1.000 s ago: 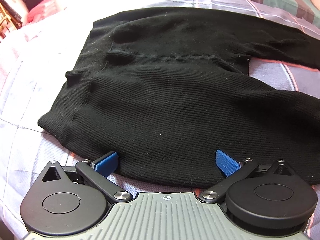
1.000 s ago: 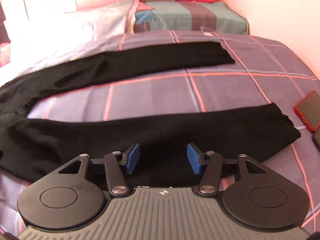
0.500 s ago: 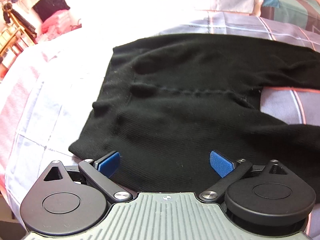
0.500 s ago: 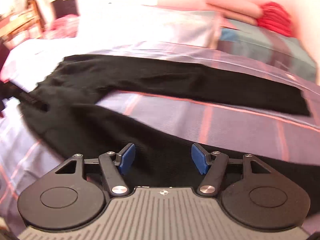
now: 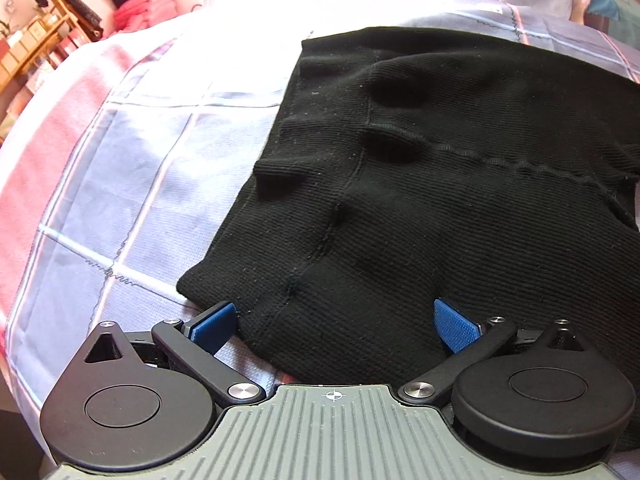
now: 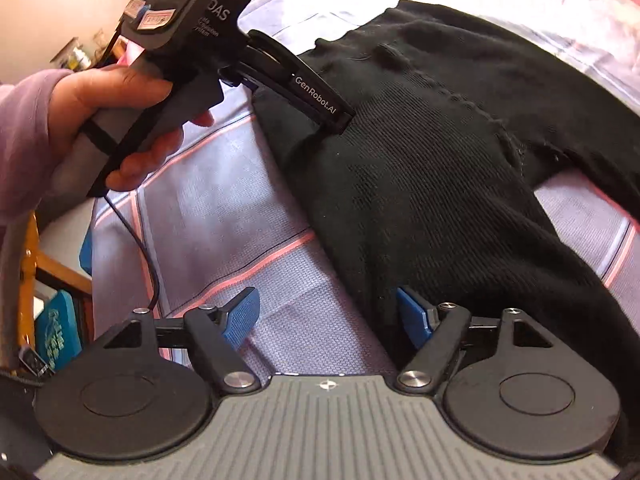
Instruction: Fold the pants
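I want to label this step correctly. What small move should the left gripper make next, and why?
Probably close the left gripper on the near edge of the black pants. Its jaws stand open with the waist-end hem lying between the blue pads, on the plaid bedsheet, so a grasp seems ready. The right gripper is open too.

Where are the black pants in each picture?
Left wrist view: the pants fill the middle and right, waist end nearest the left gripper.
Right wrist view: they run from the top centre to the lower right.
Shared landmark: the raised seam across the seat.
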Tool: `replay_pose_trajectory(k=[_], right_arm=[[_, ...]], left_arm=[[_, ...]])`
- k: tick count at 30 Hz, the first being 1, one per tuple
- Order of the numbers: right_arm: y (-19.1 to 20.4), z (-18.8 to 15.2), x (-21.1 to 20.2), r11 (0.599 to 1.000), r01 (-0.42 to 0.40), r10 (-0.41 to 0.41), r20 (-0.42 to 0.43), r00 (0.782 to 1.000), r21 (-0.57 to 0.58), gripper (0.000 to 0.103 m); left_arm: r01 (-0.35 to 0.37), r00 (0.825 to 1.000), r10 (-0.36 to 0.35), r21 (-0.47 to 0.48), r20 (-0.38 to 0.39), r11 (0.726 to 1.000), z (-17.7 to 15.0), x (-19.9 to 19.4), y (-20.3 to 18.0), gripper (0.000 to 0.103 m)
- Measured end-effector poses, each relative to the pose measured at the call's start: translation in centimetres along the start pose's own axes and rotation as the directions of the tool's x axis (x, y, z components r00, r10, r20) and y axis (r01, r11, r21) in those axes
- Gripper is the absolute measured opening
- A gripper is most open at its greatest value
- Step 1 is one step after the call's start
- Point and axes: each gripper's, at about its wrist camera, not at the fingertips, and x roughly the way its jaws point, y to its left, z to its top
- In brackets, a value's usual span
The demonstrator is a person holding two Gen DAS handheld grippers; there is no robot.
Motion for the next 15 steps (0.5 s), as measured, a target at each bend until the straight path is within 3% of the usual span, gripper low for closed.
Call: replay_pose_trajectory(k=[2,4,6,7,8,10,12,15], right_arm=[[-1.4,1.4,-0.6,0.999,0.024,-0.027,0.086,0.996,0.039,0.072],[-2.7,2.9,0.3,0.995,0.055,-0.066,0.118,0.991,0.088,0.072],[-3.3,3.4,2.8,0.991,0.041,-0.045,0.027,0.999,0.128,0.071],[-3.1,3.0,4.4,0.989,-0.048,0.058,-0.071,0.996,0.138,0.074],[-1.9,2.6,3.9,0.996,-0.070,0.073,-0.050,0.996,0.050,0.082],[0.2,2.3,2.7,0.988,-0.102,0.094,-0.072,0.993,-0.114,0.081],[-0.7,3.1,1.1,0.989,-0.091,0.088,-0.032,0.996,-0.114,0.079],[-4.6,6.3,-0.5,0.998,-0.068,0.069,0.080,0.994,-0.010,0.065]], left_arm=[[0.011,1.000,-0.011,-0.013,-0.010,1.000,-0.1,0.1,0.5,0.103],[0.028,1.000,-0.028,-0.025,-0.011,0.999,-0.1,0.3,0.9,0.103],[0.036,0.999,-0.036,-0.028,-0.014,0.999,-0.1,0.5,1.0,0.103],[0.036,0.999,-0.036,-0.026,-0.019,0.999,0.0,0.4,1.0,0.103],[0.037,0.999,-0.037,-0.027,-0.026,0.999,0.1,0.2,1.1,0.103],[0.062,0.998,-0.062,-0.032,-0.008,0.998,0.2,-0.6,1.6,0.103],[0.074,0.997,-0.073,-0.034,0.037,0.997,0.3,-1.4,2.4,0.103],[0.050,0.997,-0.047,-0.045,0.055,0.998,0.4,-0.8,3.2,0.103]])
